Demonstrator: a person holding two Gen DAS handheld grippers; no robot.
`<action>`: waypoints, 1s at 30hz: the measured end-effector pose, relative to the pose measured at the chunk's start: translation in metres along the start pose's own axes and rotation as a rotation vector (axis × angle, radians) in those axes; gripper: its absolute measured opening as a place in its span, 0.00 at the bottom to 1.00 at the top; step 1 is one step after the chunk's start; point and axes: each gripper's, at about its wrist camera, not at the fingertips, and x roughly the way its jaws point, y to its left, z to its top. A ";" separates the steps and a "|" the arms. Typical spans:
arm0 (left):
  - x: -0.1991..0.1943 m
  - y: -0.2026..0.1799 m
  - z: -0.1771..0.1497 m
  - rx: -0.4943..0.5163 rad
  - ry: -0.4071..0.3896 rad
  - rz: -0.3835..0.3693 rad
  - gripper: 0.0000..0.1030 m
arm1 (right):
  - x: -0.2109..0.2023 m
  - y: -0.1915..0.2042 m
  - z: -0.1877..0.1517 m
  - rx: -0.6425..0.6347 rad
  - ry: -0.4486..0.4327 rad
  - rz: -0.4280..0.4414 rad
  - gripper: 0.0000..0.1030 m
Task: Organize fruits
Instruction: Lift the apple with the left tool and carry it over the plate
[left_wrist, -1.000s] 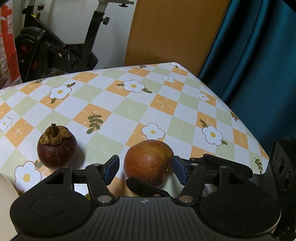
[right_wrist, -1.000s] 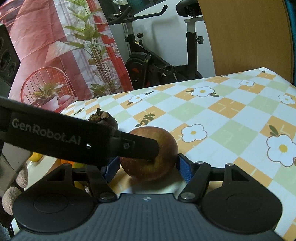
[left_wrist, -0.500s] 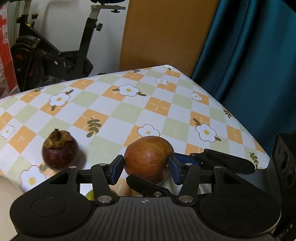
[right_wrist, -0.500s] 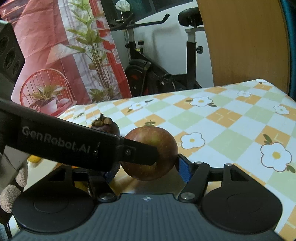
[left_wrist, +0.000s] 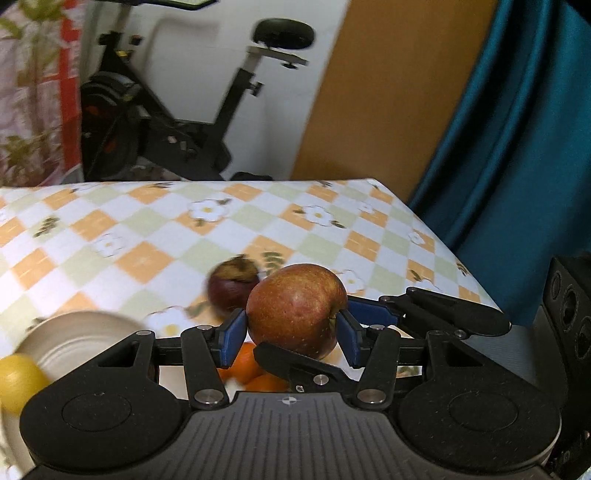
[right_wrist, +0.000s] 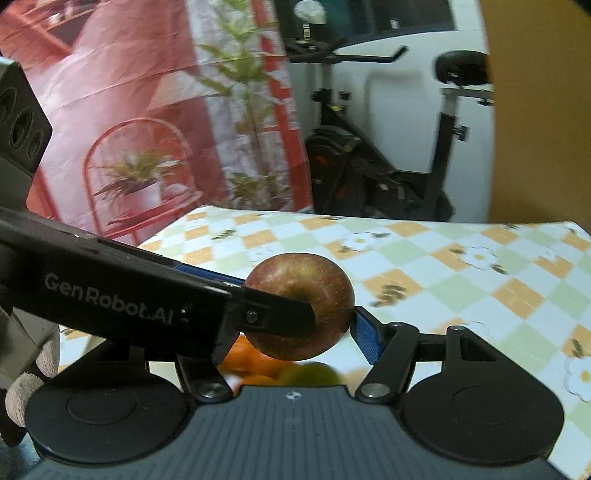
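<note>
Jaws on both our tools close on one round red-brown speckled apple (left_wrist: 295, 308): our left gripper (left_wrist: 291, 334) pinches it between blue pads (left_wrist: 232, 339), and our right gripper (right_wrist: 295, 325) closes on it from the other side, its left finger hidden behind the crossing left tool. The apple rides clear of the flowered checked tablecloth (left_wrist: 147, 236). Just beyond the left jaws sits a dark purple mangosteen (left_wrist: 231, 288); beneath them show orange fruits (left_wrist: 255, 371), and to their left a pale round bowl (left_wrist: 74, 339) and a yellow fruit (left_wrist: 16, 380).

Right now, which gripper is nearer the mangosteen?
Left. The mangosteen sits just beyond the left gripper's left finger; the right gripper reaches in from the apple's opposite side.
</note>
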 end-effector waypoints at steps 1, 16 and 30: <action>-0.005 0.007 -0.002 -0.014 -0.005 0.006 0.54 | 0.004 0.008 0.001 -0.019 0.004 0.009 0.66; -0.033 0.107 -0.020 -0.202 -0.056 0.084 0.54 | 0.087 0.102 0.016 -0.224 0.108 0.140 0.66; -0.017 0.144 -0.023 -0.235 -0.050 0.141 0.53 | 0.145 0.116 0.015 -0.186 0.179 0.148 0.66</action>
